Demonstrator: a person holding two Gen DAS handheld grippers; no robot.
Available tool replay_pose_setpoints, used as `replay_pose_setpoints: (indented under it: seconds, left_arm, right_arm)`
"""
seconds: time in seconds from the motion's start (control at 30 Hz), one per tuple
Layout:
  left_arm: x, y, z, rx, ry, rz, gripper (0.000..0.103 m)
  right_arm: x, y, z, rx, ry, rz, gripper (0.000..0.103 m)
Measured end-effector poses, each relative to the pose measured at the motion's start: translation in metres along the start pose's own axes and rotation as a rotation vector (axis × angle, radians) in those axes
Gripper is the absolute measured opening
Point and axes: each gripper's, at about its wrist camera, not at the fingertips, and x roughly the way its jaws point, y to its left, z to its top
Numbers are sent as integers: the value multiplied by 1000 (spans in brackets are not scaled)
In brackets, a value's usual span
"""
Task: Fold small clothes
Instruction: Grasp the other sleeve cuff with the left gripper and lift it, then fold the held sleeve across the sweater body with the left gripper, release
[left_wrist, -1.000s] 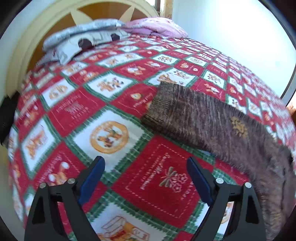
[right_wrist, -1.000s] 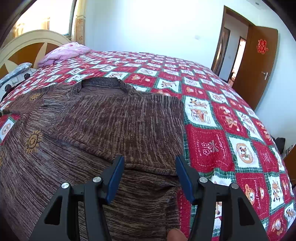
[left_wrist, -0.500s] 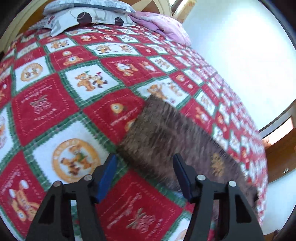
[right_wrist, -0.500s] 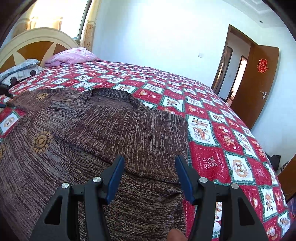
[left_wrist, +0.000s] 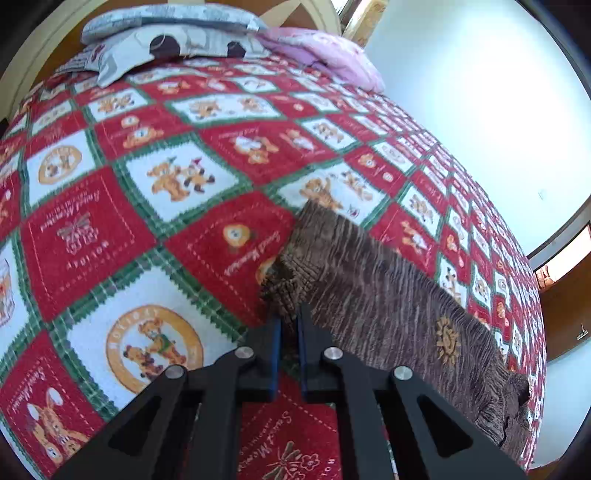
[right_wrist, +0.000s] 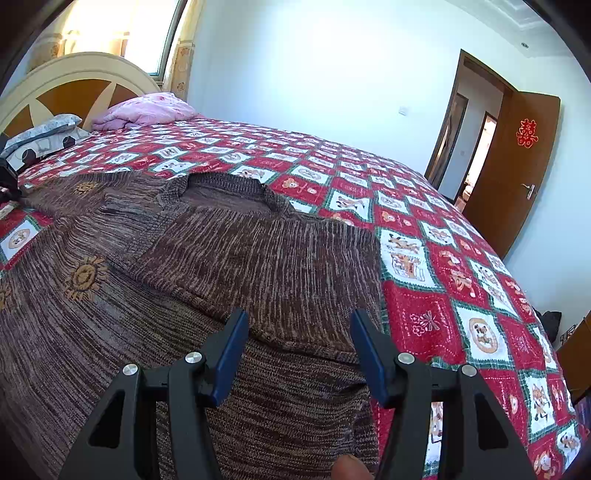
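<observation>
A brown knit sweater (right_wrist: 229, 266) with orange sun motifs lies flat on the red, white and green quilt (right_wrist: 424, 266). Its right sleeve is folded across the body. Its other sleeve (left_wrist: 388, 295) stretches out to the left. My left gripper (left_wrist: 289, 321) is shut on the ribbed cuff (left_wrist: 284, 280) of that sleeve, and the cuff bunches up at the tips. My right gripper (right_wrist: 297, 325) is open and empty, hovering over the folded sleeve near the sweater's right edge.
Grey patterned pillows (left_wrist: 166, 40) and a pink one (left_wrist: 325, 55) lie by the headboard (right_wrist: 74, 81). An open brown door (right_wrist: 524, 166) stands at the far right. The quilt's right edge (right_wrist: 546, 350) drops off towards the floor.
My left gripper moved forward to the sleeve's cuff and closed on it, lifting the cuff slightly. My right gripper stayed open and rose a little over the sweater.
</observation>
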Motion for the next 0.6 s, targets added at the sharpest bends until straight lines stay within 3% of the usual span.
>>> replay_pose_setpoints:
  seconds: [0.33, 0.6]
  left_arm:
    - [-37, -47, 9, 64, -87, -86, 8]
    - [-70, -128, -5, 174, -103, -220, 8]
  right_arm:
    - [-5, -8, 3, 35, -31, -4, 59]
    - [-6, -12, 5, 51, -46, -5, 58]
